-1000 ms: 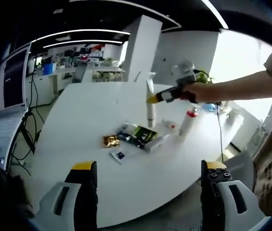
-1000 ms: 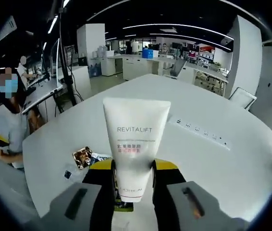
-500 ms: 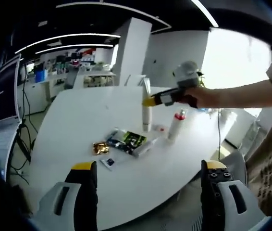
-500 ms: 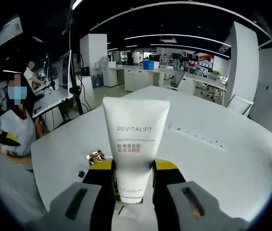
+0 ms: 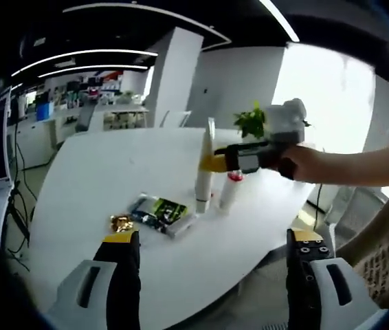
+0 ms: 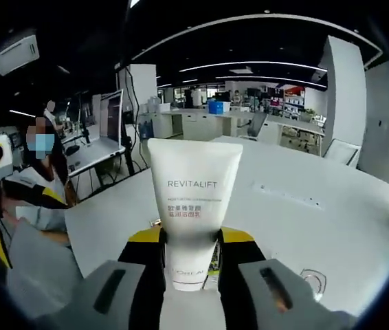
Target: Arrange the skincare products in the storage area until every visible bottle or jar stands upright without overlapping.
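Right claw (image 6: 191, 256) raised tube (image 6: 193, 206) off white table (image 5: 98, 172); still clamped; left claw (image 5: 212, 240) apart.

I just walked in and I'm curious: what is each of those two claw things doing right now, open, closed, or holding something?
Left gripper: open, holding nothing.
Right gripper: shut on the white Revitalift tube, held upright.

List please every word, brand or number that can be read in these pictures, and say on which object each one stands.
"REVITALIFT": on the white tube held in the right gripper.
"L'OREAL": lower on the same tube, partly between the fingers, faint.
Red characters under "REVITALIFT": too small to read.
Green and black packet on the white table: print too blurred to read.
Red-capped bottle: no readable text.
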Action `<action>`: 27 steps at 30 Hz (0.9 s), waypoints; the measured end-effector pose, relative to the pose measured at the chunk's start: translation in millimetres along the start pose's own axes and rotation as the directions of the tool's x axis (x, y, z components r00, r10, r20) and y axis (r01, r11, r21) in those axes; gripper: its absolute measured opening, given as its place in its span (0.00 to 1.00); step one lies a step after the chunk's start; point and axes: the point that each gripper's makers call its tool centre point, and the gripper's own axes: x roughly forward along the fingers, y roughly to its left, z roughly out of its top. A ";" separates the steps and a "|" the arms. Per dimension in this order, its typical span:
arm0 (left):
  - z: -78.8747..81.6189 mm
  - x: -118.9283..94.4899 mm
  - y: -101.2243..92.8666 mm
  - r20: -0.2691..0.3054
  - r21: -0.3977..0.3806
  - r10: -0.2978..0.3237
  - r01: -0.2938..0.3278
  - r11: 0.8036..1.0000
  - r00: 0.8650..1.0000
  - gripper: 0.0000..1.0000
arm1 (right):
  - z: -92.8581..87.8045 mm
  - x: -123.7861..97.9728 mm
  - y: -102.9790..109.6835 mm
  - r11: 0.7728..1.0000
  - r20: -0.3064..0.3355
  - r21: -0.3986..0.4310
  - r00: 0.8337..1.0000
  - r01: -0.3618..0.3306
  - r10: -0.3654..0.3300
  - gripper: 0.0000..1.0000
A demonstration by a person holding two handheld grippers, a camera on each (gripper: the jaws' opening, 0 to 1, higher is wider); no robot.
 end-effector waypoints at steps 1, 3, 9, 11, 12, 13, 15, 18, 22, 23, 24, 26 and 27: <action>2.3 2.1 -3.4 0.005 0.000 -0.010 0.010 1.000 1.000 0.85 | -3.3 -5.2 3.9 1.000 0.000 -0.002 1.000 0.000 0.000 0.28; 4.0 5.5 -7.7 0.007 -0.001 -0.023 0.023 1.000 1.000 0.83 | -8.5 -11.6 8.0 1.000 0.003 0.000 1.000 -0.001 0.001 0.28; 5.2 20.6 -23.9 -0.017 0.022 -0.059 0.060 0.998 0.998 0.79 | -27.4 -29.2 20.4 1.000 -0.005 0.022 1.000 0.006 -0.006 0.28; 7.2 26.0 -30.6 -0.021 0.031 -0.079 0.080 0.996 0.997 0.79 | -32.3 -34.3 23.9 1.000 -0.010 0.026 1.000 0.008 -0.008 0.28; 8.7 29.0 -33.7 -0.021 0.036 -0.088 0.089 0.995 0.996 0.78 | -34.0 -37.5 26.3 0.999 -0.008 0.031 1.000 0.010 -0.010 0.28; 9.9 30.9 -35.5 -0.019 0.037 -0.092 0.093 0.995 0.996 0.78 | -34.9 -39.1 27.9 0.999 -0.008 0.032 1.000 0.010 -0.009 0.28; 14.2 35.0 -38.4 -0.007 0.033 -0.099 0.099 0.994 0.995 0.75 | -37.2 -42.3 32.5 1.000 -0.010 0.028 1.000 0.007 -0.006 0.28; 20.5 38.3 -40.1 0.016 0.014 -0.106 0.106 0.994 0.994 0.70 | -39.4 -45.2 38.6 1.000 -0.019 -0.001 1.000 0.000 0.000 0.28; 24.9 41.8 -40.5 0.033 -0.009 -0.107 0.107 0.994 0.994 0.66 | -39.3 -50.4 48.2 1.000 -0.016 -0.025 1.000 -0.016 0.015 0.28; 26.7 43.1 -39.8 0.042 -0.025 -0.100 0.101 0.995 0.994 0.63 | -39.0 -51.3 51.5 0.999 -0.016 -0.034 1.000 -0.021 0.020 0.28; 28.0 43.8 -39.7 0.050 -0.036 -0.097 0.099 0.994 0.994 0.61 | -38.8 -51.6 53.8 0.999 -0.017 -0.040 1.000 -0.024 0.024 0.28; 31.0 45.6 -40.6 0.067 -0.063 -0.094 0.098 0.993 0.993 0.54 | -38.1 -51.9 58.4 0.998 -0.020 -0.058 0.999 -0.033 0.032 0.28; 31.5 47.2 -41.4 0.067 -0.067 -0.094 0.098 0.993 0.993 0.51 | -37.1 -51.8 61.5 0.997 -0.021 -0.072 0.999 -0.039 0.038 0.28</action>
